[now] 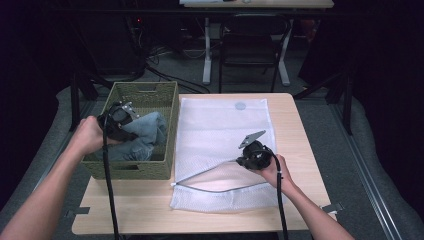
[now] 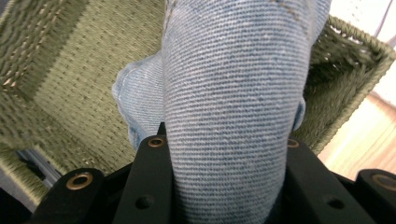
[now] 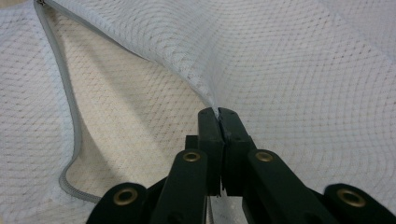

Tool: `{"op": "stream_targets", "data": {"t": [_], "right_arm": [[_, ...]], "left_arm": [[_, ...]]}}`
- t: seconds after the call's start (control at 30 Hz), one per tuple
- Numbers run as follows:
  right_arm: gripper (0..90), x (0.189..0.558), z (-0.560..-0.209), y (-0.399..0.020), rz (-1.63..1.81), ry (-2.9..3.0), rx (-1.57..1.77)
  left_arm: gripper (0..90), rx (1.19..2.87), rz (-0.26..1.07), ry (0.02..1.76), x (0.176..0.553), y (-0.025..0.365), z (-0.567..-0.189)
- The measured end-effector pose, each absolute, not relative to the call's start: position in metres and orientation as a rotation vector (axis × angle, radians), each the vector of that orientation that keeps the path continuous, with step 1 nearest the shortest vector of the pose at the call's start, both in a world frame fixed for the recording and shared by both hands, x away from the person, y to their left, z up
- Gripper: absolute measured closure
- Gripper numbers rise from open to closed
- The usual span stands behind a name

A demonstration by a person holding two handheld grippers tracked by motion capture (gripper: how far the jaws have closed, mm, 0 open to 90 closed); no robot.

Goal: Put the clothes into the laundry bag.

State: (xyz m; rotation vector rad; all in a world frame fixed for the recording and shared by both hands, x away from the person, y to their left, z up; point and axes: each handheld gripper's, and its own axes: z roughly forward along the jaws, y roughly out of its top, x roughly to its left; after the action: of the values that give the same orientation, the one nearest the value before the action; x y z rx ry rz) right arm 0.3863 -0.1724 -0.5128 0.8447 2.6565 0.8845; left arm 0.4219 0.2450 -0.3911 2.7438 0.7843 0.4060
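A light blue denim garment (image 1: 142, 137) lies bunched in a green woven basket (image 1: 145, 95) at the table's left. My left gripper (image 1: 127, 131) is shut on a thick fold of this denim (image 2: 233, 107), held above the basket's floor (image 2: 70, 88). A white mesh laundry bag (image 1: 220, 125) lies flat on the table's middle, its grey zipper (image 3: 70, 121) undone along the near side. My right gripper (image 1: 243, 161) is shut on the bag's upper mesh layer (image 3: 219, 84) and holds that edge raised, so the mouth (image 1: 225, 175) gapes.
The wooden table (image 1: 295, 130) has bare surface to the right of the bag and along its near edge. Behind the table stand a dark chair (image 1: 250, 45) and white desk legs (image 1: 207, 50). Black cables trail from both grippers toward the near edge.
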Motion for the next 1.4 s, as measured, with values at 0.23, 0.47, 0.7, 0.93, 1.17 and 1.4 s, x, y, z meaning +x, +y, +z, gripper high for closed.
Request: {"op": "stream_targets", "data": {"t": [0.23, 0.47, 0.7, 0.93, 1.17, 1.4], "right_arm": [[89.1, 0.386, -0.512, -0.172, 0.881, 2.655, 0.854], [89.0, 0.386, -0.512, -0.173, 0.881, 2.654, 0.840], [89.1, 0.387, -0.513, -0.174, 0.881, 2.656, 0.835], [89.1, 0.386, -0.512, -0.173, 0.879, 2.653, 0.842], [89.1, 0.386, -0.512, -0.173, 0.879, 2.653, 0.841], [89.1, 0.386, -0.512, -0.173, 0.878, 2.653, 0.844]], "left_arm": [[71.4, 2.735, 0.429, 0.794, 0.419, 0.245, -0.377], [71.4, 2.730, 0.435, 0.797, 0.416, 0.240, -0.365], [71.4, 2.737, 0.444, 0.778, 0.413, 0.236, -0.358], [71.4, 2.727, 0.451, 0.783, 0.408, 0.234, -0.350], [71.4, 2.705, 0.447, 0.781, 0.399, 0.228, -0.337], [71.4, 2.702, 0.445, 0.742, 0.386, 0.214, -0.328]]}}
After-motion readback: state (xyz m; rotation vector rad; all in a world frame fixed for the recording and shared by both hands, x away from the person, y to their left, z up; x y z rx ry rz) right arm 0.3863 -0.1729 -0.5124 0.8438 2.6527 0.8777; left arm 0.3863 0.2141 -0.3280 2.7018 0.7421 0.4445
